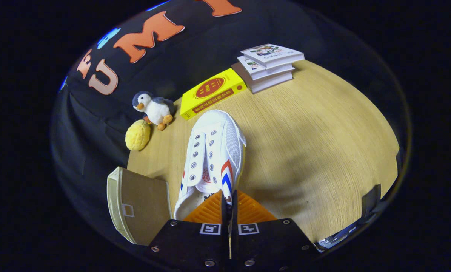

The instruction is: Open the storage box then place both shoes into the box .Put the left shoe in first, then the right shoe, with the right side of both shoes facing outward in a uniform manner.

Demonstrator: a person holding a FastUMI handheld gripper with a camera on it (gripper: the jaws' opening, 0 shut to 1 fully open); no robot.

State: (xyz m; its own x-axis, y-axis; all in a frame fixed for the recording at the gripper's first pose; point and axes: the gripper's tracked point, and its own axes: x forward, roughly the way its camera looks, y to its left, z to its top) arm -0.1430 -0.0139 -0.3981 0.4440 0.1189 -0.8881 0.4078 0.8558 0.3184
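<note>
White canvas shoe [214,151] with red and blue stripes hangs over the wooden table [316,143], its side wall pinched in the claw [229,202] — fingers nearly together on it. The beige box [138,204] sits just beside it — books [267,64] and a toy penguin [153,107] lie beyond.

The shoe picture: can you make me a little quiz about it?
1. True or false: the gripper is closed on the shoe's side wall.
2. What sits next to the penguin? A) sponge B) cup C) ball
3. What colour is the book beyond the shoe?

Key: 1 true. 2 A, the sponge. 3 yellow.
</note>
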